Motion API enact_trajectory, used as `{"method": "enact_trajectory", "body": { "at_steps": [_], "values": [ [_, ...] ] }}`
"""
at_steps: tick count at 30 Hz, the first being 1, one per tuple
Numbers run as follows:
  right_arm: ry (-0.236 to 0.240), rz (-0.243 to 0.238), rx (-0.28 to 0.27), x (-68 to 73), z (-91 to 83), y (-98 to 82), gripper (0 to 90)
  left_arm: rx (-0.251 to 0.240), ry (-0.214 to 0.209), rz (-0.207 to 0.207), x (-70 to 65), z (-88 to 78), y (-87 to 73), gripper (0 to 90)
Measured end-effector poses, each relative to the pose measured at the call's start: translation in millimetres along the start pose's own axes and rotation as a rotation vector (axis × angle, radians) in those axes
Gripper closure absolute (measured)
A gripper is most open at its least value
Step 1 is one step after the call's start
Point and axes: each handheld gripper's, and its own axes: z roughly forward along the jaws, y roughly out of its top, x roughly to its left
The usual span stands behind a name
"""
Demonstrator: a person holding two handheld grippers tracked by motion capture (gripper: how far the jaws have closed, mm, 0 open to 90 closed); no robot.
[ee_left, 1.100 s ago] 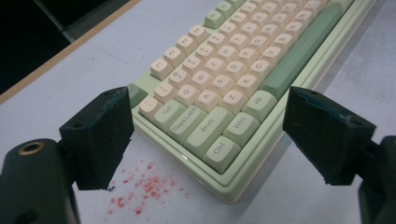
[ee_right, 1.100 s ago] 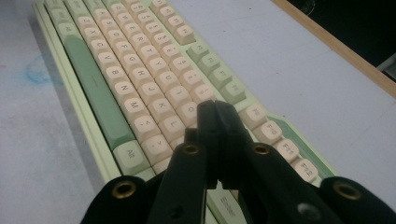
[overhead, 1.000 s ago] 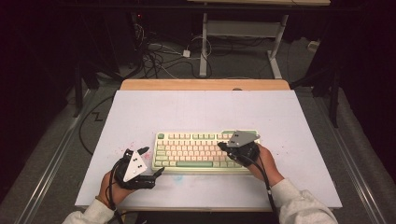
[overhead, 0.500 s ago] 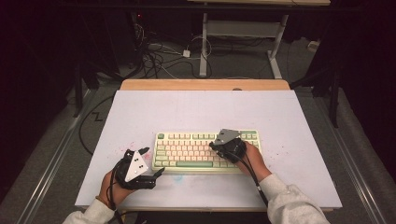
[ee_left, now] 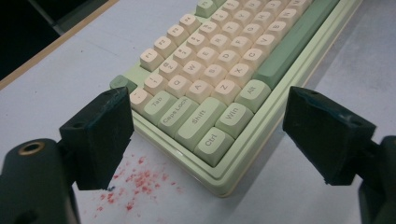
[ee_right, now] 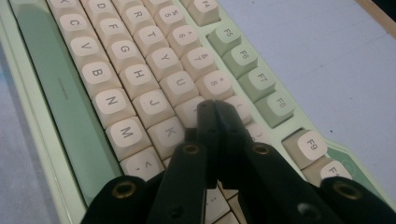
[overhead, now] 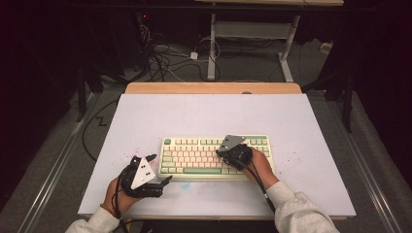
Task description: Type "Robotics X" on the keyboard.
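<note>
High view: your right gripper has shifted left over the keyboard at mid-desk, fingers together above the I key, ready to press. Left gripper fingers stand apart, empty.

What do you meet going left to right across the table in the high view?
Left gripper with jaws open → red specks → keyboard → right gripper, jaws shut, over the keys.
</note>
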Motion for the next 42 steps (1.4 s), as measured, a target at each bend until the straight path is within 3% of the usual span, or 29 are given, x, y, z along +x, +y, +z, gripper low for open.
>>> {"method": "enact_trajectory", "body": {
  "at_steps": [23,31,35,38,42],
  "values": [
    [-0.013,0.025,-0.121,1.9,-29.8,2.8,89.3,0.010,-0.007,0.013,-2.2,0.6,0.7,15.8],
    [-0.022,0.035,-0.154,0.2,-41.1,0.0,83.3,0.012,-0.011,0.012,-2.3,1.2,0.8,15.7],
    [-0.016,0.031,-0.173,0.7,-47.2,-1.8,72.1,0.012,-0.014,0.010,-2.5,1.4,1.0,15.7],
    [-0.007,0.036,-0.199,0.7,-52.2,-3.4,55.4,0.013,-0.016,0.009,-2.5,1.3,1.2,15.8],
    [-0.020,0.038,-0.230,1.0,-58.7,-7.2,42.7,0.013,-0.017,0.008,-2.7,1.4,1.7,15.8]
  ]
}}
